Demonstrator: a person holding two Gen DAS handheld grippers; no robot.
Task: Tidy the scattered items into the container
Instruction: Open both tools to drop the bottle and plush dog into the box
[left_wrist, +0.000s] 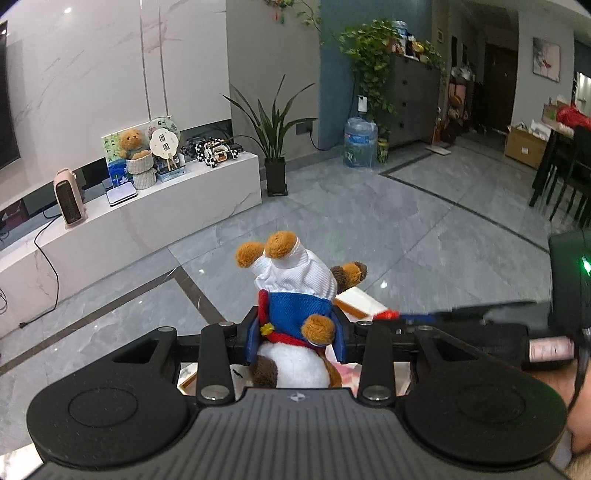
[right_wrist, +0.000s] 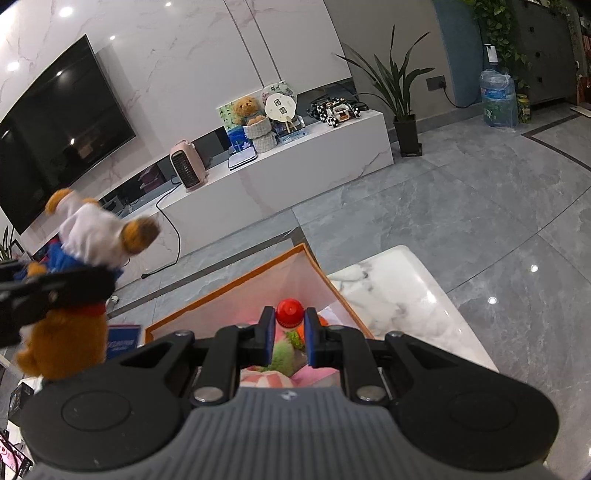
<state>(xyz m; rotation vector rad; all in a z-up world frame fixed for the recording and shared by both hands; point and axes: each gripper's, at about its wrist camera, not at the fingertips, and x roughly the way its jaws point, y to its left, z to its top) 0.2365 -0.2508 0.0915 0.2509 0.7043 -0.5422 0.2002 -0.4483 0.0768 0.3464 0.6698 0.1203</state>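
While I look down the left wrist view, left gripper (left_wrist: 297, 338) is clamped on the plush toy (left_wrist: 295, 295) at its blue jacket, toy inverted, long axis running away from camera, feet up and far, head near. Right wrist view: right gripper (right_wrist: 290, 338) parted, holding nothing, above the orange-rimmed container (right_wrist: 236, 291); plush held aloft left of it.

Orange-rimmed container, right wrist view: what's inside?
Inside the container: a red cap, something orange, a green fuzzy item and pink-white fabric. The right tool hides the rest.
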